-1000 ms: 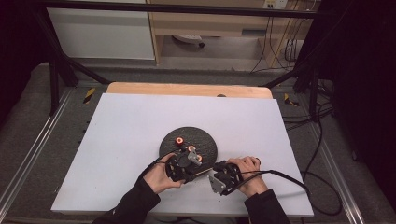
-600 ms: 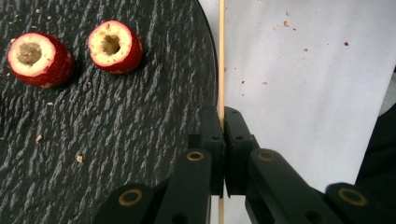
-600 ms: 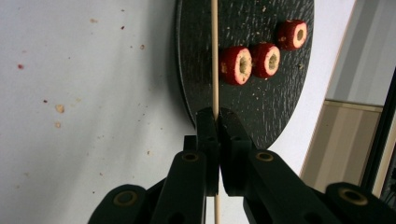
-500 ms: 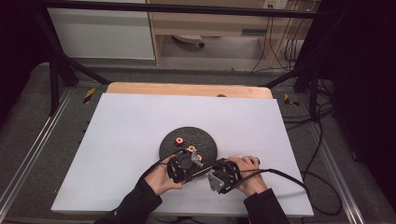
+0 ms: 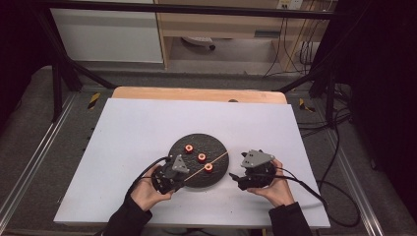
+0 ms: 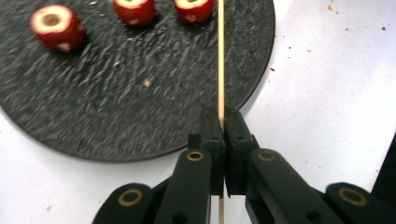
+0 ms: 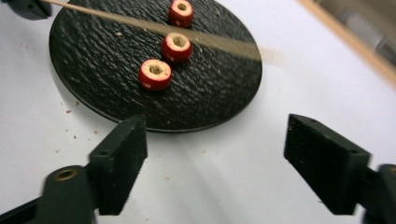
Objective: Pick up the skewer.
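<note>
A black round plate (image 5: 187, 140) (image 6: 140, 93) (image 7: 93, 56) carries three red rings with pale cores (image 5: 189, 148) (image 5: 201, 157) (image 5: 208, 167). My left gripper (image 5: 183, 178) (image 6: 221, 127) is at the plate's front left edge, shut on one end of a thin wooden skewer (image 5: 221, 157) (image 6: 221, 56). The skewer (image 7: 140, 24) slants over the plate, past the rings (image 7: 155, 73). My right gripper (image 5: 237, 180) (image 7: 217, 140) is off the plate's right front edge. Its jaws have just been opening and stand wide apart over the white tabletop, with nothing between them.
The white tabletop (image 5: 133, 128) has free room on the left and toward the back. A wooden strip (image 5: 196, 94) runs along the far edge. Metal rails flank the table. Cables (image 5: 314, 191) trail off to the right.
The two grippers were close together at the plate's front edge. The right one has let go, opened and moved right. The left has shifted left with the skewer.
</note>
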`<state>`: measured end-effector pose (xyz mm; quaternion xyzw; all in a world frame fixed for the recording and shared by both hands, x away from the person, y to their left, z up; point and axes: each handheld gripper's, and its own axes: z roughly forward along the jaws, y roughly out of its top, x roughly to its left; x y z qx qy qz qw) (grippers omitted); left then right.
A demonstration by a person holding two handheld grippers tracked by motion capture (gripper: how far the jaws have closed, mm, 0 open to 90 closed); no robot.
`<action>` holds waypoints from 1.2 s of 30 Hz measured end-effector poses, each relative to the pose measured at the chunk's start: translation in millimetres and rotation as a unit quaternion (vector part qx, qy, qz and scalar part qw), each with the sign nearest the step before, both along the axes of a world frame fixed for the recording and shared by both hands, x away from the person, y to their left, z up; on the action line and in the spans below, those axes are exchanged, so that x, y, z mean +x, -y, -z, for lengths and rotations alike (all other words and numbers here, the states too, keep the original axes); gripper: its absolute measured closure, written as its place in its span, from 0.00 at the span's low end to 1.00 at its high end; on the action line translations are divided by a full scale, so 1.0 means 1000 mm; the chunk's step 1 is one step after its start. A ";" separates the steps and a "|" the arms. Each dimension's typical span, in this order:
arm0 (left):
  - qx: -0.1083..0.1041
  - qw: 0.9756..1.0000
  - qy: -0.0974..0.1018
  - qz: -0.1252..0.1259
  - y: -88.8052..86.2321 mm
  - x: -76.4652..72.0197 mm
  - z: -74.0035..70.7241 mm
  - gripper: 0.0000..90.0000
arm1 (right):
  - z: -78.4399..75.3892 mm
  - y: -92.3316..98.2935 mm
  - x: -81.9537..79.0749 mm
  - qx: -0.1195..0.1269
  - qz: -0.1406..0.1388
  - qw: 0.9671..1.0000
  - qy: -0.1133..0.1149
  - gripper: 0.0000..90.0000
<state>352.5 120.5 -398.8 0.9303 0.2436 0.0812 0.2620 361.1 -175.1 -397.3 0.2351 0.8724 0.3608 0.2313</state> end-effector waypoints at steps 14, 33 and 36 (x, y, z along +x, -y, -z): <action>-0.116 0.988 0.048 -0.092 -0.056 -0.020 0.018 0.98 | 0.016 -0.009 0.013 0.120 0.055 0.986 -0.104 0.06; -0.152 0.979 0.066 -0.115 -0.079 -0.027 0.025 0.98 | 0.004 -0.067 0.042 0.074 0.063 0.980 -0.174 0.05; -0.155 0.979 0.068 -0.114 -0.080 -0.026 0.026 0.98 | 0.004 -0.075 0.048 0.062 0.059 0.978 -0.190 0.08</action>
